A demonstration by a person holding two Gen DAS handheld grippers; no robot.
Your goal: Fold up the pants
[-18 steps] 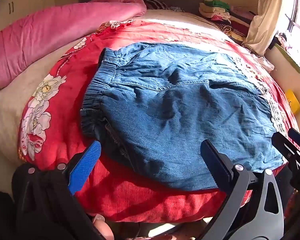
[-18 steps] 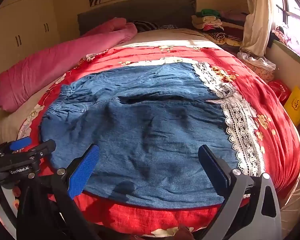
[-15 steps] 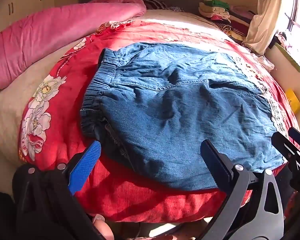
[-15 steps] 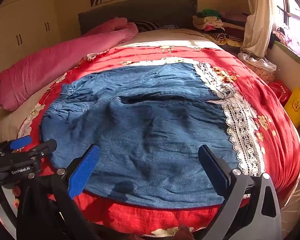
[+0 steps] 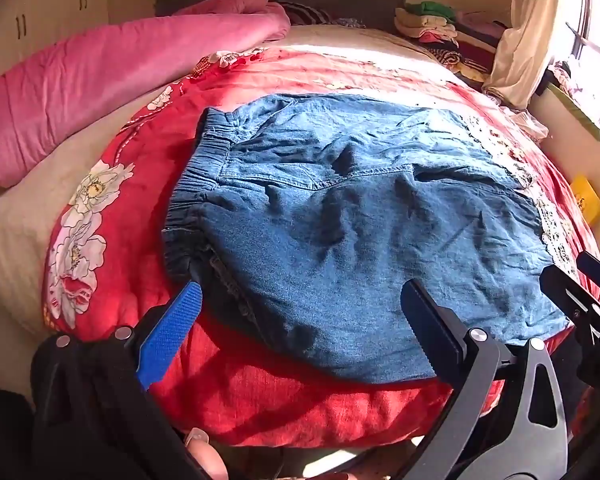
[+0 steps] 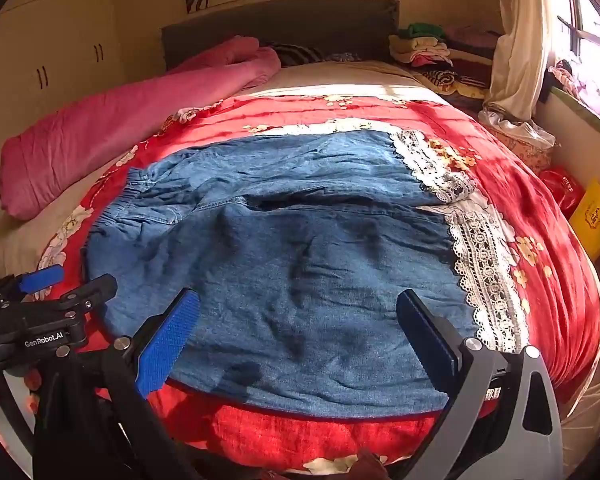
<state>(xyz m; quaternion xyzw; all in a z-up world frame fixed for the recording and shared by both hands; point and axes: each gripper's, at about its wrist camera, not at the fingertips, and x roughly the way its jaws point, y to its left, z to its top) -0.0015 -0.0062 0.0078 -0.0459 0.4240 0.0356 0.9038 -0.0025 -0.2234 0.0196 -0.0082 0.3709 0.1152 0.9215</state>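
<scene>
Nearest, in the left wrist view: left gripper, jaws spread wide, nothing between the pads, hovering over the near edge of the pants. At the right edge of that view, part of the right gripper. In the right wrist view: right gripper, jaws likewise released and empty, above the near hem of the pants; left gripper visible at the far left, beside the waistband end.

Beyond the grippers: blue denim pants spread flat on a red quilt with white flowers, elastic waistband to the left, white lace trim on the leg ends to the right. One leg lying behind the other, a seam between them.

Farther left: pink duvet rolled along the bed's side. Right of the bed: yellow box. At the back: dark headboard, stack of clothes, pale curtain, cupboard doors.
</scene>
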